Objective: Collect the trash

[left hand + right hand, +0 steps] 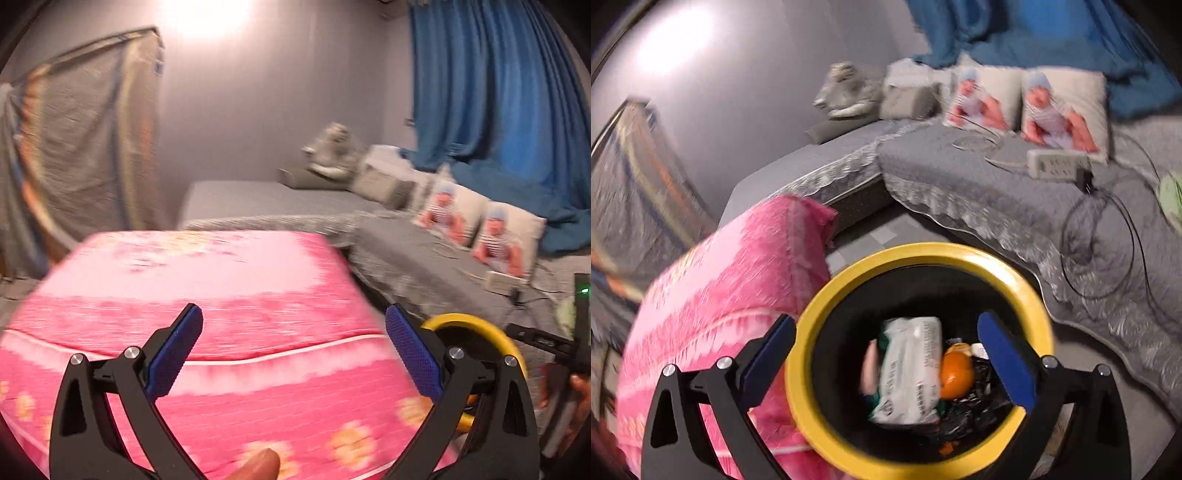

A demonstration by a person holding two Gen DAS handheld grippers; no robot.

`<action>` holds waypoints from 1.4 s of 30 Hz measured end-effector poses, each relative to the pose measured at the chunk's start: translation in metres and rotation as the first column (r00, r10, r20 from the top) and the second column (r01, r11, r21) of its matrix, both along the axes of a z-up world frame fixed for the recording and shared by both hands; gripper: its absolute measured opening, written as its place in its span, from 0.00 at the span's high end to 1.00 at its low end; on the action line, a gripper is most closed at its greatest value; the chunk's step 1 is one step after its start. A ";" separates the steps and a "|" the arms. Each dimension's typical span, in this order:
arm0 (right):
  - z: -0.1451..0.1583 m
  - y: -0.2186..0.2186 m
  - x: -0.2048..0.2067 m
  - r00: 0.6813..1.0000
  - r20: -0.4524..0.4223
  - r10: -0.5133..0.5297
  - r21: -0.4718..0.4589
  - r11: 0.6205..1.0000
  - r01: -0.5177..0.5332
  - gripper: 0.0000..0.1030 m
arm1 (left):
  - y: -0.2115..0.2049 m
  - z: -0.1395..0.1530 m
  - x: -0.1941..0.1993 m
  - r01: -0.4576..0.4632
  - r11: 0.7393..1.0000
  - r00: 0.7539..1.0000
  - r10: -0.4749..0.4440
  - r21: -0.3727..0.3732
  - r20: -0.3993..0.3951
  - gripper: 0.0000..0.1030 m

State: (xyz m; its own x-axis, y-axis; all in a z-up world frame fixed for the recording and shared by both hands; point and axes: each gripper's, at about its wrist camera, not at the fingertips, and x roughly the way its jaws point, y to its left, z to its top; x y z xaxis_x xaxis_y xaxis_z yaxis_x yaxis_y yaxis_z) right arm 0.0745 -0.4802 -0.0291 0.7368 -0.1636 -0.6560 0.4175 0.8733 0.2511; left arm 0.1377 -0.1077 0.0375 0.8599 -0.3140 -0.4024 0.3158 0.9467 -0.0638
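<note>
Hovering above the yellow-rimmed bin (919, 369), the right gripper (886, 358) has its jaws spread wide, nothing between the blue pads (1006, 363). Inside the bin — a white wrapper (910, 369) in blurred view, an orange (956, 371) just right of it, crumpled black liner (975, 402) beneath. Left gripper (293, 350) also wide open and empty, over the pink floral mattress (221, 288); the bin rim shows at its right. Far off: grey bed (1015, 192), two printed pillows (1063, 110), power strip (1058, 164), blue curtain (491, 81).
</note>
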 end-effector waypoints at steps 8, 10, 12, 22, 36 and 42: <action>0.038 0.123 -0.026 0.973 0.167 0.157 -0.214 0.970 -0.120 0.07 | 0.081 0.007 -0.053 -0.180 0.982 0.982 0.177 0.053 0.062 0.08; 0.049 0.150 -0.037 0.966 0.206 0.157 -0.283 0.955 -0.095 0.07 | 0.096 0.007 -0.063 -0.216 0.975 0.975 0.212 0.060 0.059 0.08; 0.056 0.169 -0.045 0.959 0.225 0.170 -0.317 0.944 -0.093 0.07 | 0.105 0.006 -0.072 -0.235 0.969 0.971 0.231 0.077 0.055 0.08; 0.050 0.210 -0.069 0.963 0.207 0.175 -0.312 0.944 -0.104 0.07 | 0.118 0.000 -0.135 -0.402 0.915 0.909 0.401 -0.008 0.117 0.08; 0.029 0.220 -0.092 0.963 0.256 0.090 -0.341 0.940 0.003 0.07 | 0.114 -0.028 -0.144 -0.438 0.899 0.897 0.436 0.014 0.071 0.08; 0.025 0.223 -0.090 0.965 0.244 0.092 -0.348 0.937 -0.001 0.07 | 0.115 -0.031 -0.144 -0.427 0.904 0.903 0.427 0.000 0.055 0.08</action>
State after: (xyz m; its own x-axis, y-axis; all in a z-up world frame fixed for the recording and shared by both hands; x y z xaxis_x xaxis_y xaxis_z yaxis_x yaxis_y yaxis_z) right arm -0.0153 -0.2568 -0.0038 0.8827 -0.3061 -0.3566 0.3365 0.9414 0.0249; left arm -0.0067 0.0077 0.0065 0.9305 0.0922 -0.3545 -0.1162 0.9921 -0.0468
